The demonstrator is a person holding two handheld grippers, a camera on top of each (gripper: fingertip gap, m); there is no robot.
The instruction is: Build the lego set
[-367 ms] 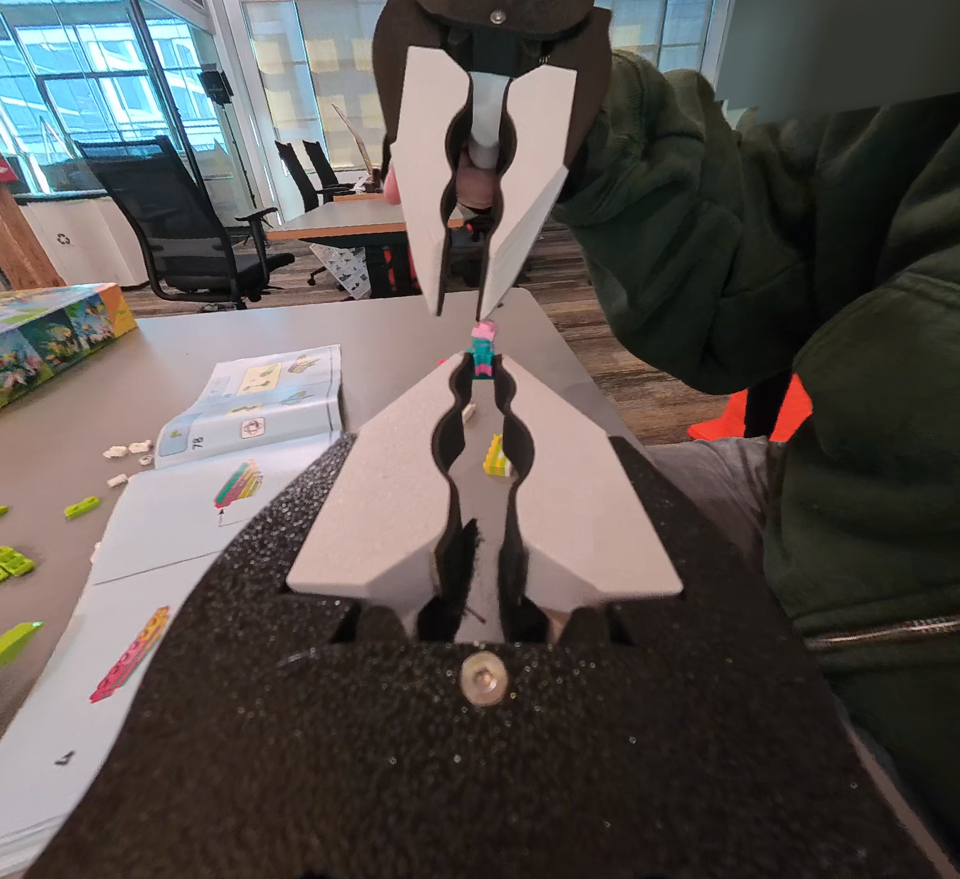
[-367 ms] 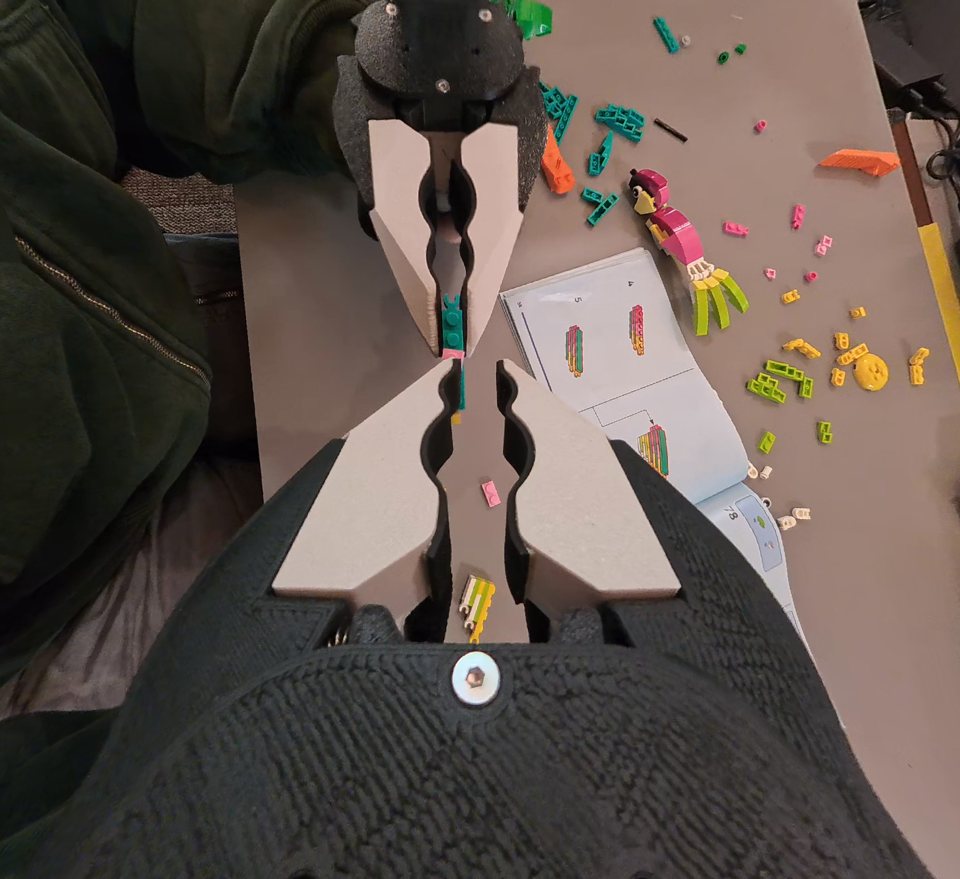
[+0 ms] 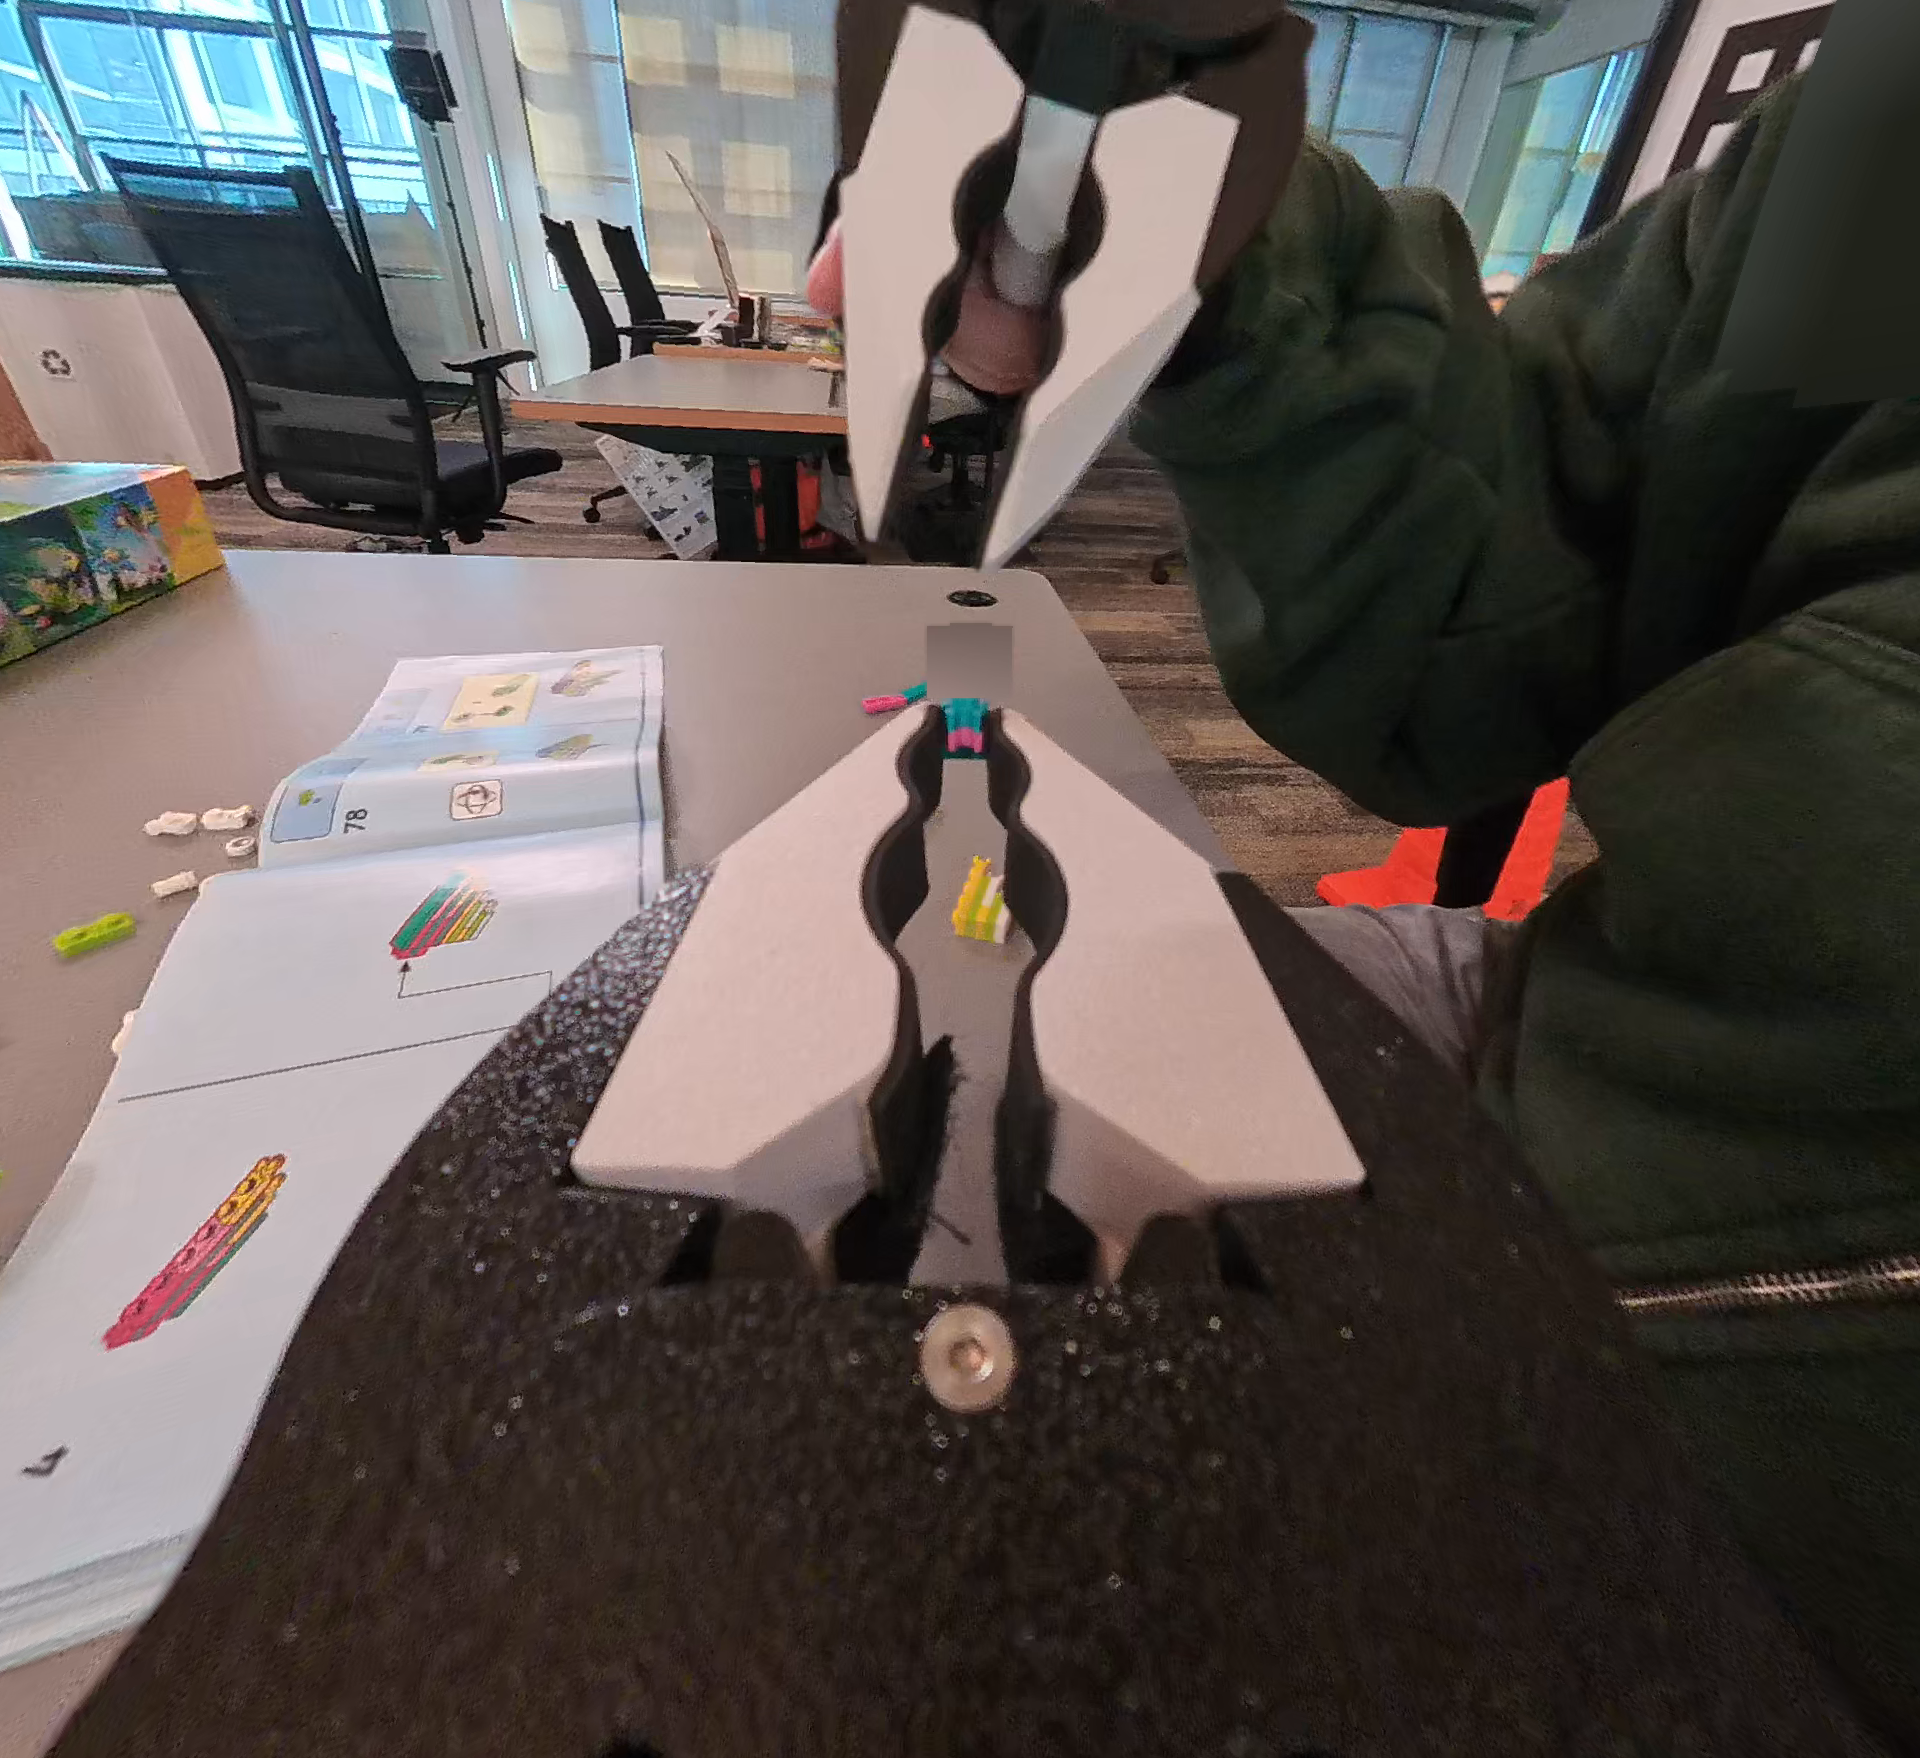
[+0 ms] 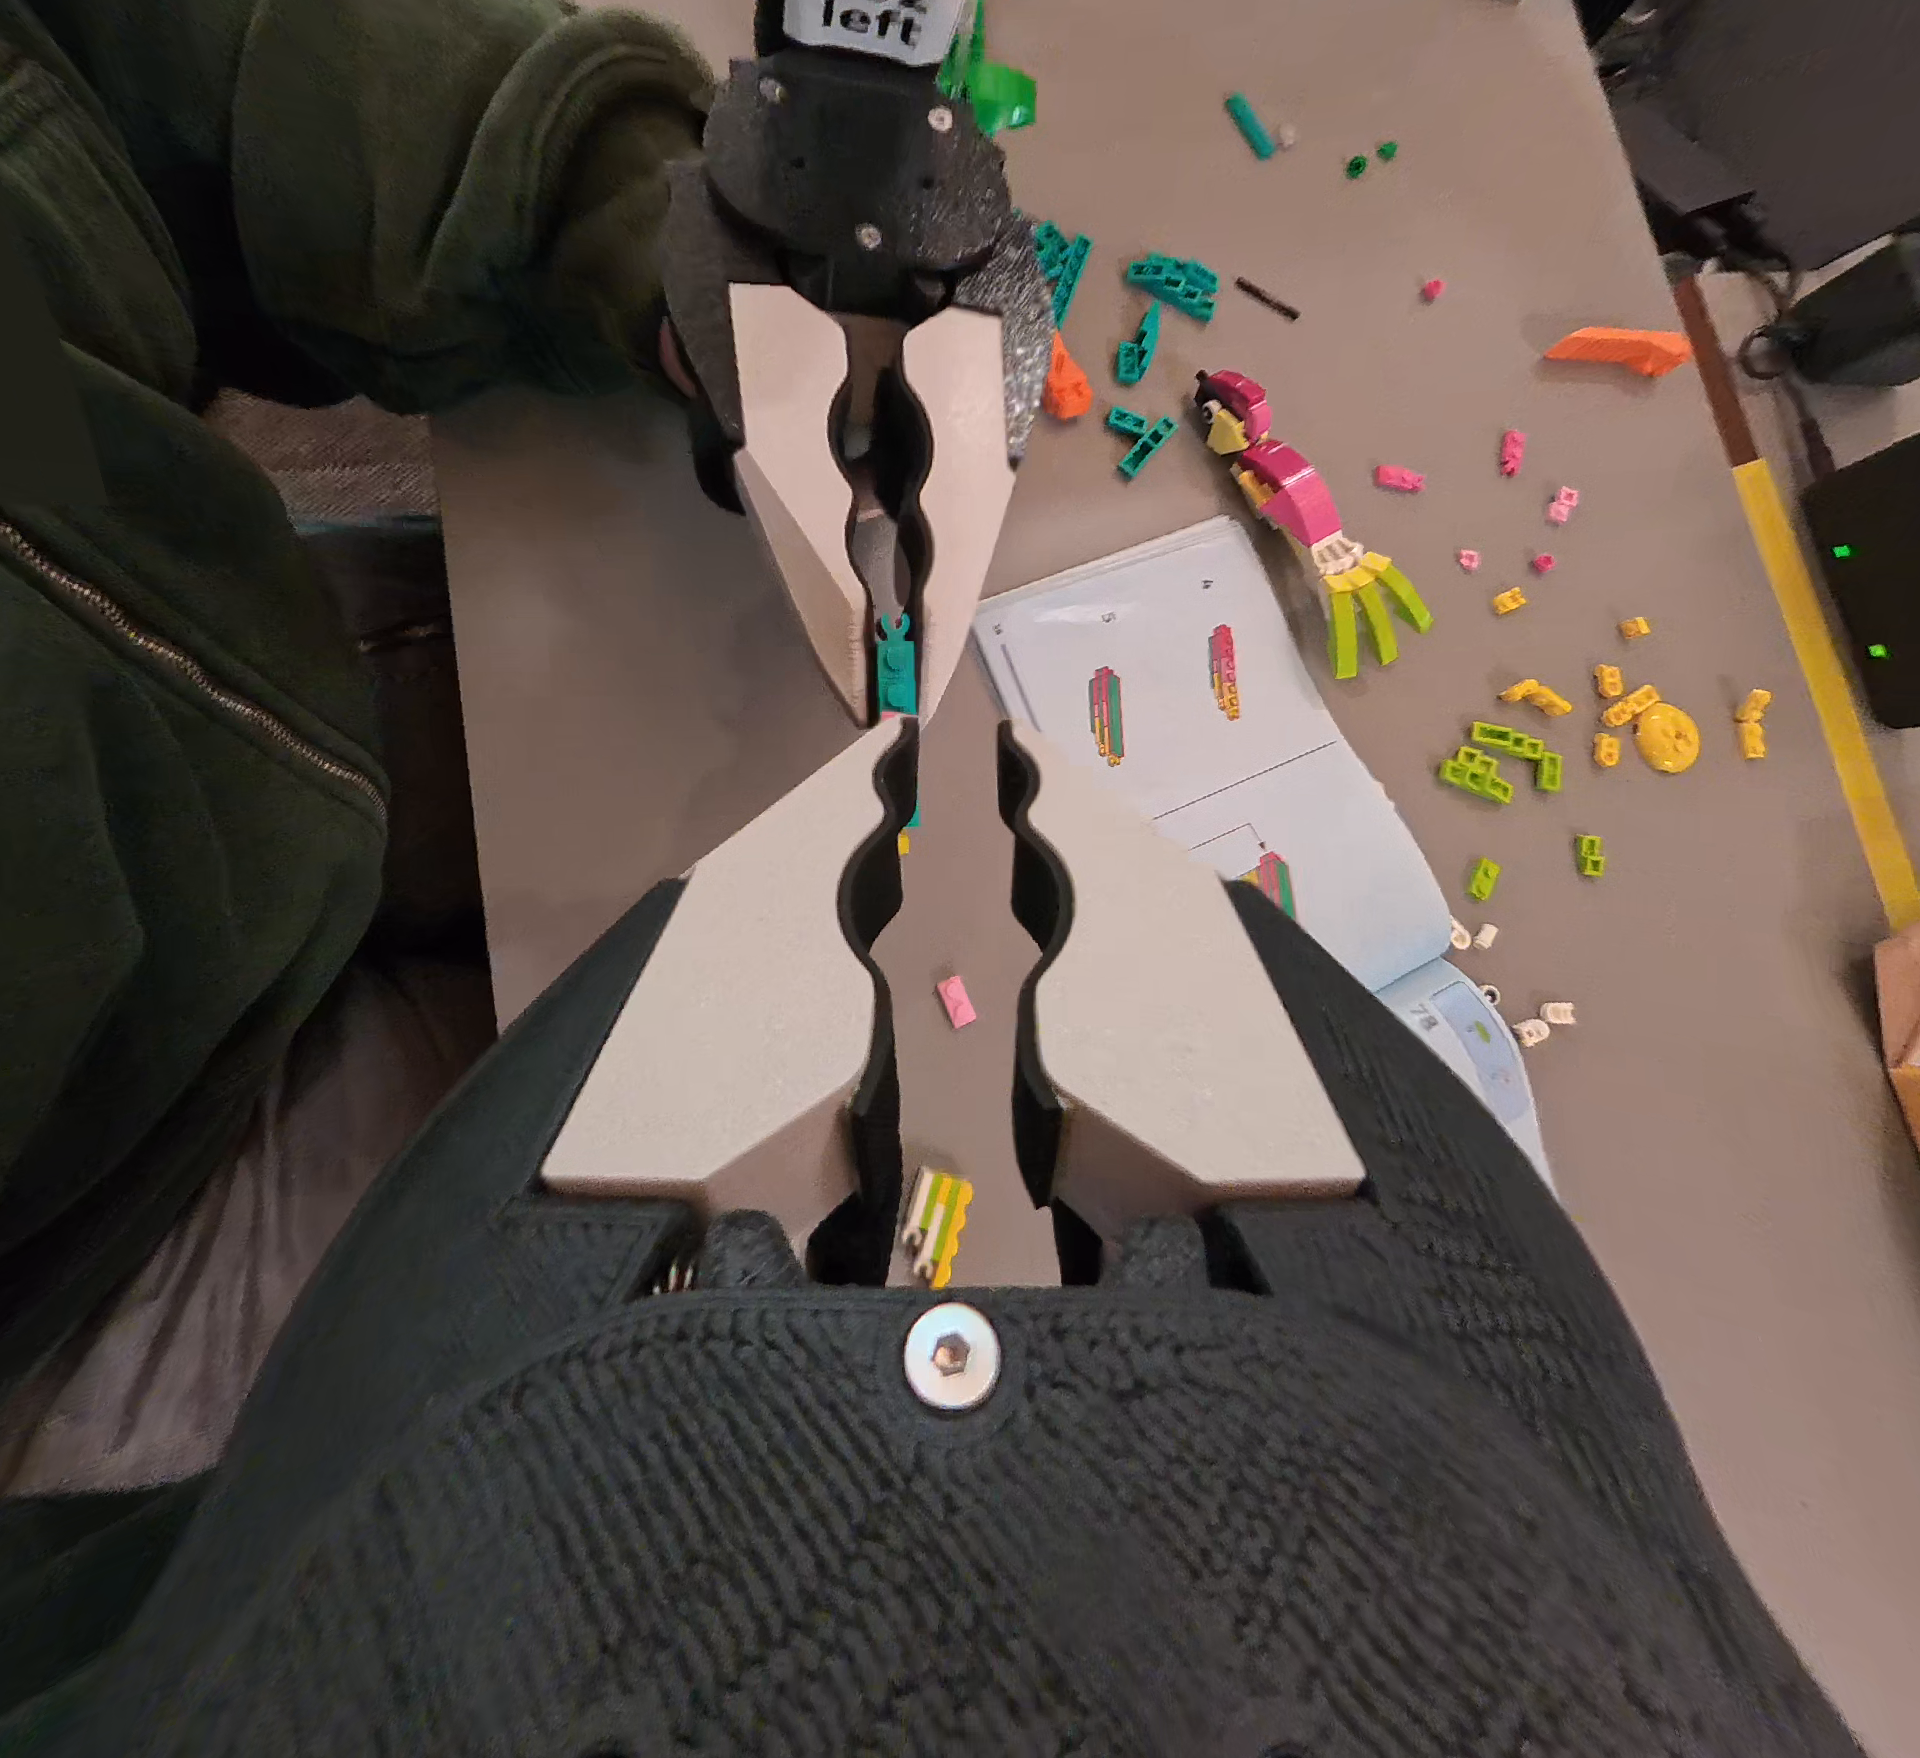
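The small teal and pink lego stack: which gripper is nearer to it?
Left. The left gripper is shut on the teal and pink stack, pinched at its fingers' tips. The right gripper is open, its tips just short of the stack, not gripping it.

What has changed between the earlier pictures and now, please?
The right gripper has lifted up and away from the teal and pink piece; earlier its tips hovered just above it. Its jaws stay open and empty. The left gripper stays shut on the piece, and the instruction booklet and bird lie unmoved.
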